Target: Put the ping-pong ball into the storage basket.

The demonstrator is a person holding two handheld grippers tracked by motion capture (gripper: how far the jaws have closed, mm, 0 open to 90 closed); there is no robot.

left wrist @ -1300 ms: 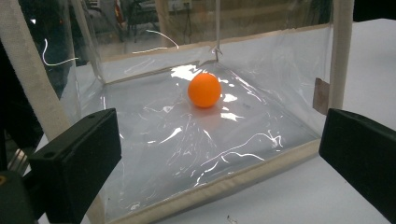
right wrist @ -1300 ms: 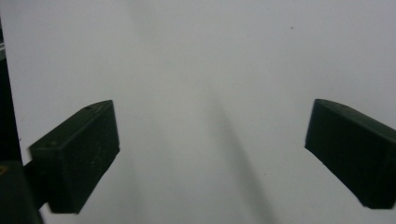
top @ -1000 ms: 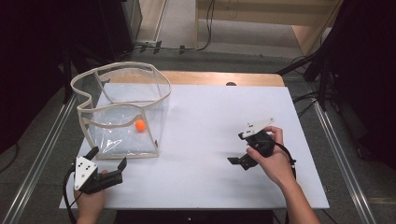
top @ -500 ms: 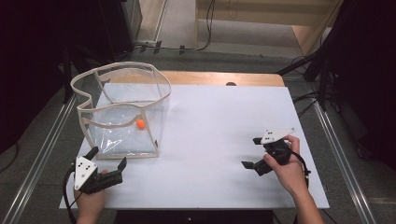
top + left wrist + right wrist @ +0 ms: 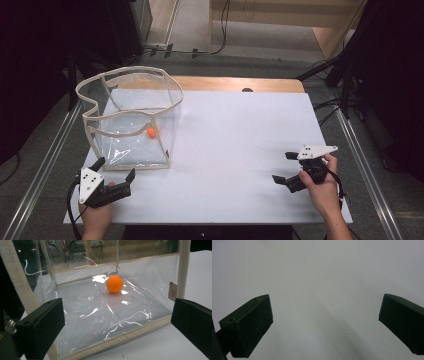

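A clear plastic bag with cream trim (image 5: 131,120) stands open on the white table (image 5: 235,135) at the left. An orange ball (image 5: 150,132) lies on its floor; in the left gripper view the ball (image 5: 114,284) rests toward the far side of the bag (image 5: 120,338). My left gripper (image 5: 115,169) is open just in front of the bag's near edge, with nothing between its jaws (image 5: 117,322). My right gripper (image 5: 284,167) is open near the table's front right, held empty just above the bare white surface (image 5: 324,320).
A wooden strip (image 5: 240,84) runs along the table's far edge. Metal rails (image 5: 45,165) flank both sides of the table. Cables (image 5: 220,30) lie on the floor beyond, and dark equipment stands at the far left and right.
My right gripper has moved right and toward the table's front edge, away from the middle. The left gripper, the bag and the ball have stayed where they were.
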